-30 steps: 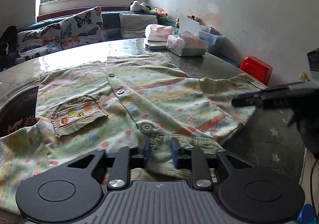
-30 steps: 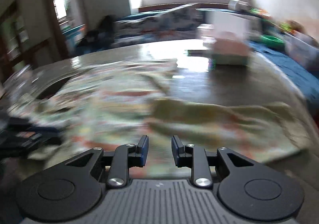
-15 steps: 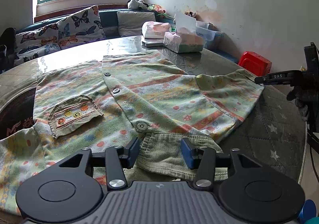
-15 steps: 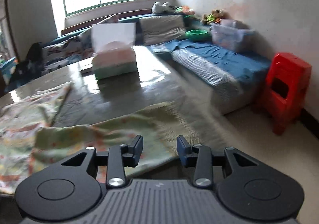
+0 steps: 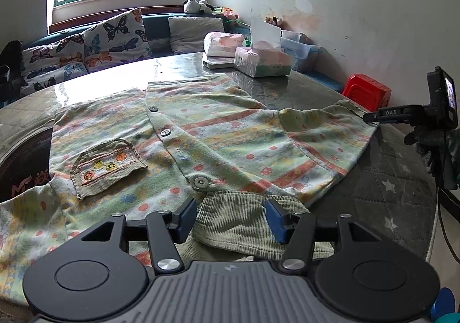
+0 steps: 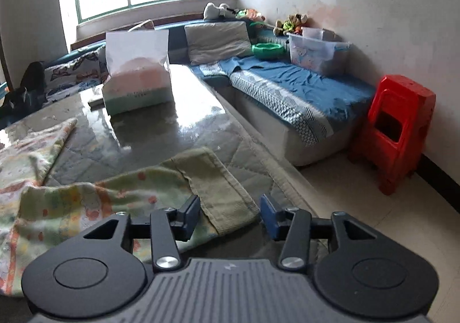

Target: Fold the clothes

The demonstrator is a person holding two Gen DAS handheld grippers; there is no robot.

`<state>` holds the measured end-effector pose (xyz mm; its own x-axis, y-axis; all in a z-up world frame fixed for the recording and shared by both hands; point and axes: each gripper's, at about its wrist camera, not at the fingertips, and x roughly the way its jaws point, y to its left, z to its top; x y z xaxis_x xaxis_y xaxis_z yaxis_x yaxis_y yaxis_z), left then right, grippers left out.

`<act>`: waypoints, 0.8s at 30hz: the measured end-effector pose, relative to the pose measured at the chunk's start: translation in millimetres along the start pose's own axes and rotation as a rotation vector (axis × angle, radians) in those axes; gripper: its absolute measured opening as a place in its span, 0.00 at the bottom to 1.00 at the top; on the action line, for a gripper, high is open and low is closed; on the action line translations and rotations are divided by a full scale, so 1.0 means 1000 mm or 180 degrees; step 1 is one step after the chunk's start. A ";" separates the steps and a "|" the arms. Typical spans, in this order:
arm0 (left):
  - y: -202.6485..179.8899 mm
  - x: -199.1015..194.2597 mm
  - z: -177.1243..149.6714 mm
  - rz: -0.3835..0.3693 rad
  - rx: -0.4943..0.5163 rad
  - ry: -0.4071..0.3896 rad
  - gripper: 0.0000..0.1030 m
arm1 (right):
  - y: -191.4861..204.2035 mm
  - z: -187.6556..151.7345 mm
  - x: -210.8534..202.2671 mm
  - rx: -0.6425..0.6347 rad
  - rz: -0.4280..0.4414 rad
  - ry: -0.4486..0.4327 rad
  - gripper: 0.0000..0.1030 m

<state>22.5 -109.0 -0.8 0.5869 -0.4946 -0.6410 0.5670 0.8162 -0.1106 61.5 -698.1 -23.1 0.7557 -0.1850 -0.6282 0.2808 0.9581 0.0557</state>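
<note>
Two grippers: both had jaws spread apart, gripping nothing.
Left gripper [image 5: 231,218]: hovered over the corduroy collar [image 5: 235,218], at the near edge.
Right gripper [image 6: 230,215]: sat above the sleeve cuff [image 6: 221,187], by the counter's [image 6: 172,133] right edge.
Shirt [image 5: 201,139]: lay flat and buttoned on the counter, pocket [image 5: 106,164] up, sleeves spread.
Tissue box [image 6: 136,84]: stood behind the shirt.

shirt [image 5: 218,136] | green, striped, dotted | buttoned, face-up | spread flat on table
</note>
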 end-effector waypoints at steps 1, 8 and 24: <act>0.000 0.000 0.000 0.0004 -0.0006 0.0003 0.56 | -0.001 0.000 0.001 0.0001 0.0005 0.0007 0.41; -0.001 0.000 0.001 0.0027 -0.0012 0.0013 0.57 | 0.000 0.000 -0.010 0.0162 0.0232 -0.0015 0.10; 0.014 -0.015 -0.003 0.0144 -0.0171 -0.0112 0.66 | 0.094 0.059 -0.105 -0.0246 0.1190 -0.0646 0.07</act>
<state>19.9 -89.3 4.5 0.6317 -0.4663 -0.6193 0.5082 0.8524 -0.1234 43.4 -601.6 93.2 0.9003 0.1460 -0.4101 -0.0736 0.9795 0.1873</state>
